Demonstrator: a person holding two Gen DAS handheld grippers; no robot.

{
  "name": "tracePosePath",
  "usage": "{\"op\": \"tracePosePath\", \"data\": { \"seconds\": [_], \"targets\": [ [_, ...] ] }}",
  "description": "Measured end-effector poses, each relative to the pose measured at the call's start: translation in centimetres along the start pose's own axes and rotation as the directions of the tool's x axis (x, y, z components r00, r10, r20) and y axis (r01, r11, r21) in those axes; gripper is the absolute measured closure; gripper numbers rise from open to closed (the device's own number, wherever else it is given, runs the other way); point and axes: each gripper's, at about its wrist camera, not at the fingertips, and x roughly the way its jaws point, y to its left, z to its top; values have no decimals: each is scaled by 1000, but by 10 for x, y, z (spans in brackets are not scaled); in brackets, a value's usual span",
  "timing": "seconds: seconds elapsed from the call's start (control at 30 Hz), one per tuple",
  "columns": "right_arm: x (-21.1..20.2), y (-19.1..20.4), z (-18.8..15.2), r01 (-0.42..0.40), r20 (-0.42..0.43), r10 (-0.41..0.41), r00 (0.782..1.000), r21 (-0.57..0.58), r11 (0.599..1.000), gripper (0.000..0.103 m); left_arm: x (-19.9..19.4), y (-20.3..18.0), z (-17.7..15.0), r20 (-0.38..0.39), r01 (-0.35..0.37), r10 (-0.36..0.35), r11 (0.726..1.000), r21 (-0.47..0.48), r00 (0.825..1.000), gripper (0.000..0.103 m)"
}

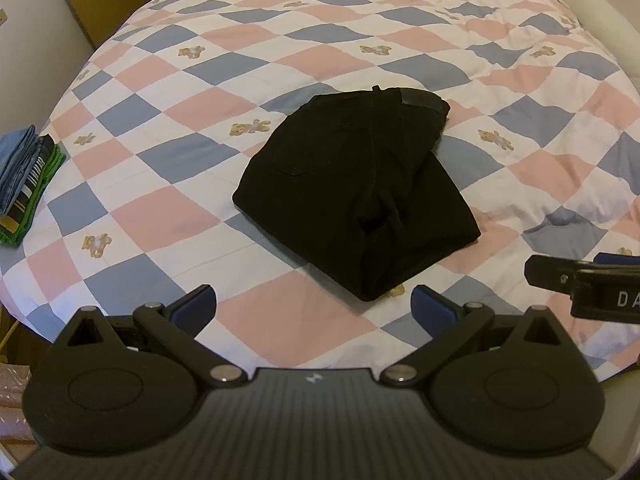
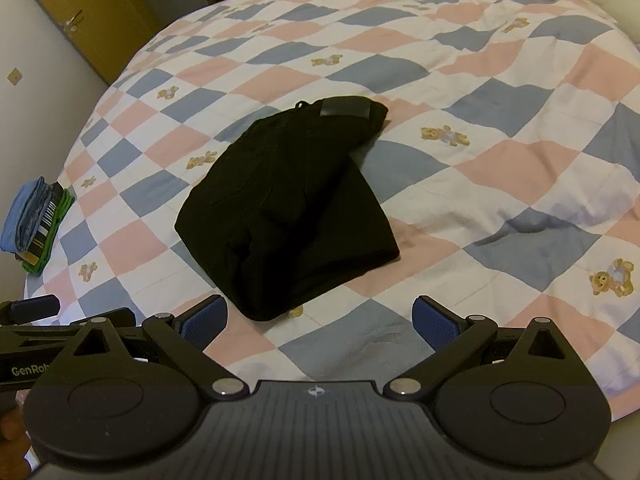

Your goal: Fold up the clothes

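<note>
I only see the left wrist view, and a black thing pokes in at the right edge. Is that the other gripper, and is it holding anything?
Observer: Yes, that is the right gripper. It is open, with its blue pads wide apart and nothing between them.
Operator: Is there any writing on the side of my gripper?
Observer: Yes. The right wrist view shows "GenRob" on the side of the left gripper, cut off at the picture's edge.

black trousers (image 1: 352, 188) | folded, flat | mid-bed, on quilt (image 1: 200, 216)
</note>
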Motion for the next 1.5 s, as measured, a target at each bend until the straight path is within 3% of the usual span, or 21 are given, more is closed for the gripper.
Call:
{"op": "tracePosePath", "data": {
  "seconds": [0.4, 0.8, 0.97, 1.03, 1.23, 1.5],
  "targets": [
    [0, -1, 4, 5, -12, -5, 1000, -1, 1000, 2, 2, 1, -3, 4, -5, 5, 1000, -19, 1000, 1],
    [3, -1, 8, -4, -15, 3, 1000, -13, 1000, 2, 2, -5, 1, 70, -110, 110, 994, -8, 991, 1],
    [5, -1, 13, -9, -16, 9, 1000, -26, 1000, 1, 4, -4, 5, 40, -64, 66, 997, -36, 997, 1],
    [7, -2, 16, -14, -17, 13, 1000, -29, 999, 2, 5, -5, 6, 31, -87, 88, 996, -29, 996, 1],
    [12, -3, 22, -24, -24, 23, 999, -39, 999, 2, 6, -2, 9, 66, -62, 66, 996, -60, 996, 1],
    [20, -3, 28, -39, -44, 37, 998, -46, 998, 2, 11, -2, 13, 39, -83, 85, 995, -59, 996, 1]
  ]
}}
